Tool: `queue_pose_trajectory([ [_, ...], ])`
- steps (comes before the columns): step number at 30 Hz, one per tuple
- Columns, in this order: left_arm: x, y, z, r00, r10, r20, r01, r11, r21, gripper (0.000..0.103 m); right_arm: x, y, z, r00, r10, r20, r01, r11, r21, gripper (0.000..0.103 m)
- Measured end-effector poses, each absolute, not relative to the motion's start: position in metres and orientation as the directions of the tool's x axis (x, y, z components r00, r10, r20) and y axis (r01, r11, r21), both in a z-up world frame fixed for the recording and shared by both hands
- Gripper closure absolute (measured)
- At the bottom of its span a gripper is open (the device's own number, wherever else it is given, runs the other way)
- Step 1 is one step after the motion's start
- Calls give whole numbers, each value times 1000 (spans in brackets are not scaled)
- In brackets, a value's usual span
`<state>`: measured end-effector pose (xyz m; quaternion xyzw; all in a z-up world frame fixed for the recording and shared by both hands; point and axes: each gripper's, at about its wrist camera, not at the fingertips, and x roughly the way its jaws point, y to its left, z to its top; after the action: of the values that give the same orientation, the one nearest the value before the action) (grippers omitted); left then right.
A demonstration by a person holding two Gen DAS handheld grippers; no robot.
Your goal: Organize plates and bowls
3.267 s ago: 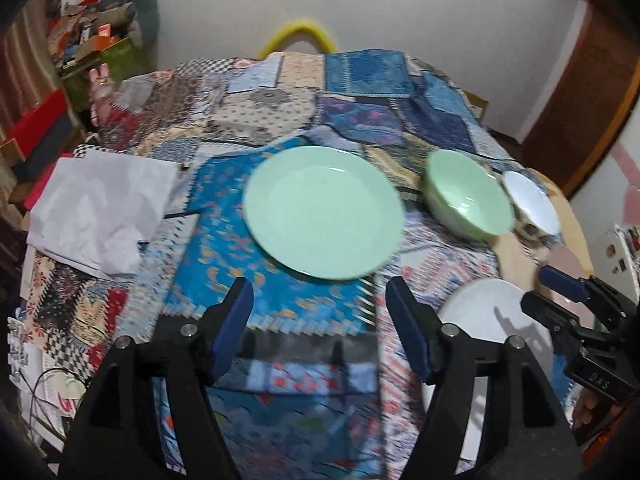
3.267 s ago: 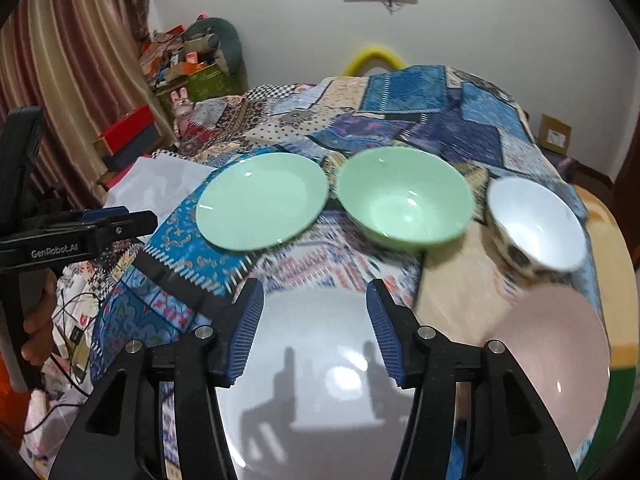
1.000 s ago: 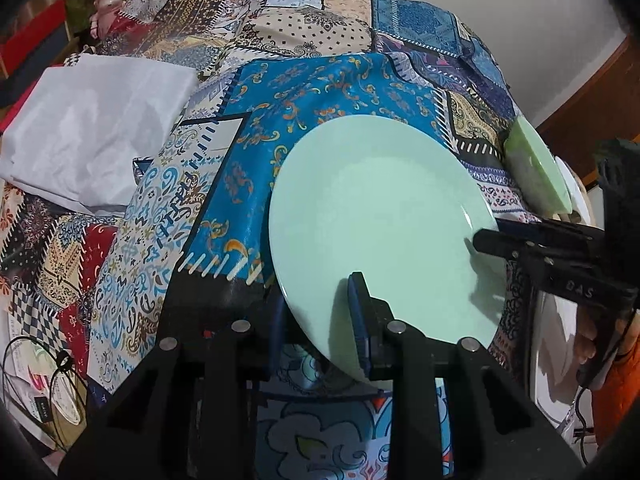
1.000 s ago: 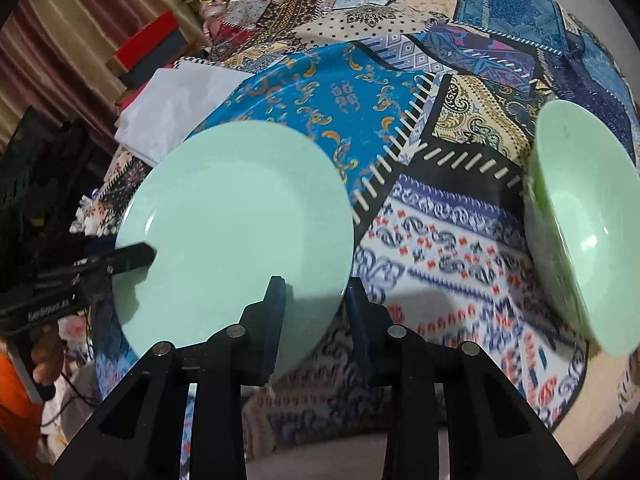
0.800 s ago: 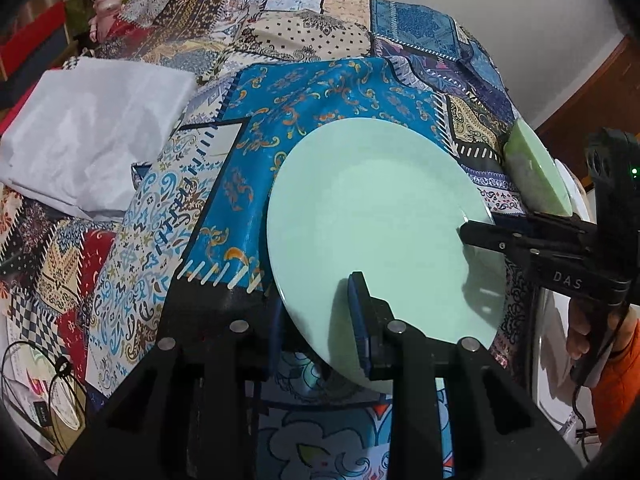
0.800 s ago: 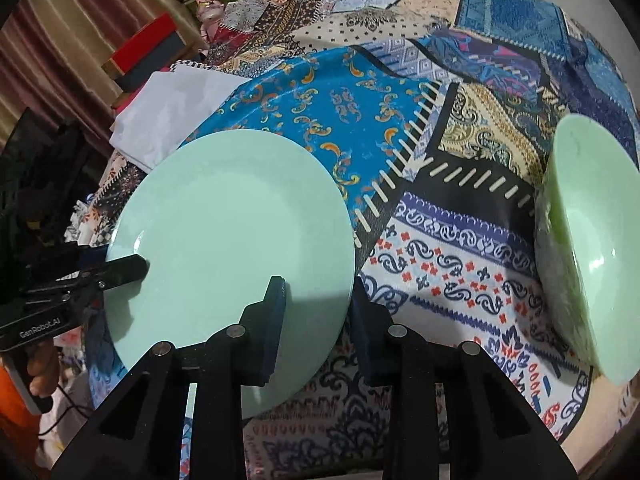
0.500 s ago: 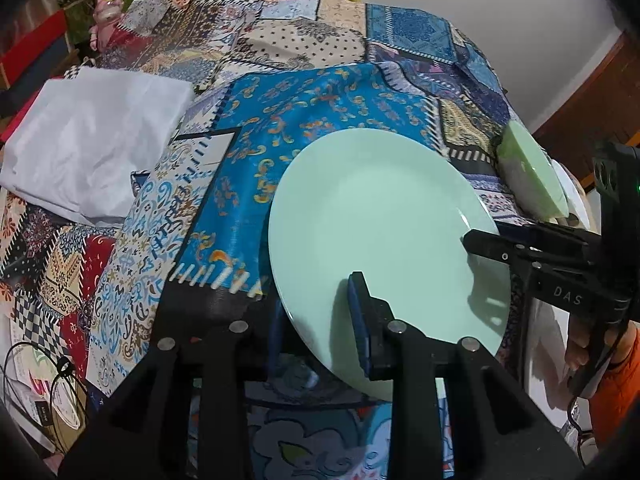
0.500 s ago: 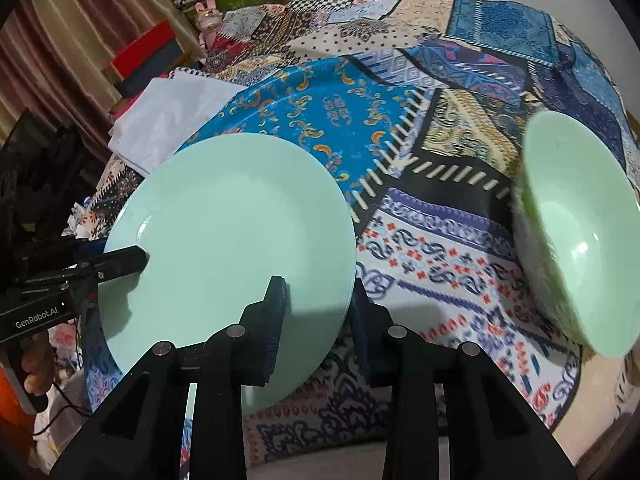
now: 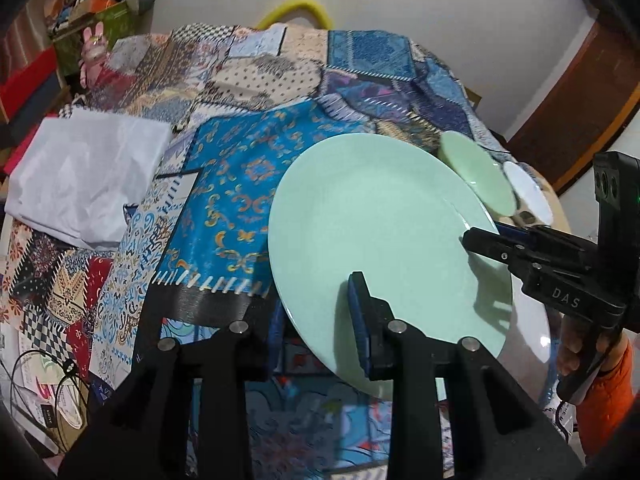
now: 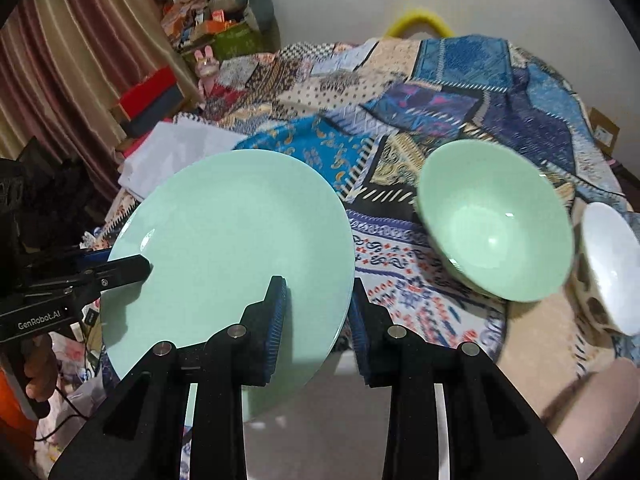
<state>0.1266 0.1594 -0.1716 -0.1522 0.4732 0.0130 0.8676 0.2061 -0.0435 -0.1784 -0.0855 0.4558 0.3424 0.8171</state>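
Note:
A pale green plate (image 9: 384, 232) hangs tilted above the patchwork tablecloth, held by two opposite rims. My left gripper (image 9: 316, 320) is shut on its near rim in the left wrist view. My right gripper (image 10: 316, 320) is shut on the other rim of the green plate (image 10: 232, 248). Each gripper shows in the other's view: the right gripper (image 9: 486, 236) at the plate's right edge, the left gripper (image 10: 128, 262) at its left edge. A green bowl (image 10: 496, 220) and a white bowl (image 10: 612, 268) stand to the right on the table.
A white plate (image 10: 340, 420) lies under the right gripper, with a pink plate (image 10: 592, 412) beside it. A white cloth (image 9: 84, 176) lies at the table's left. Boxes and clutter (image 10: 216, 28) stand by the curtain beyond the table. A hand (image 9: 572, 344) grips the right tool.
Both grippers have risen with the green plate between them, lifting it off the cloth and toward the white plate. The bowls have not moved.

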Motion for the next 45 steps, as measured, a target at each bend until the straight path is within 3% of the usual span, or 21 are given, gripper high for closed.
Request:
queue_pose_trajectory([
  [20,93,86,-117,609,-168,-775,-52,967,-250,73,157,-123,-133,486,488,-725,-577,802,153,75],
  [45,88,23,-156,511,-234,-827,23,966,-259,73,124,-188,-166,493,436,-753,-456,867,204,75],
])
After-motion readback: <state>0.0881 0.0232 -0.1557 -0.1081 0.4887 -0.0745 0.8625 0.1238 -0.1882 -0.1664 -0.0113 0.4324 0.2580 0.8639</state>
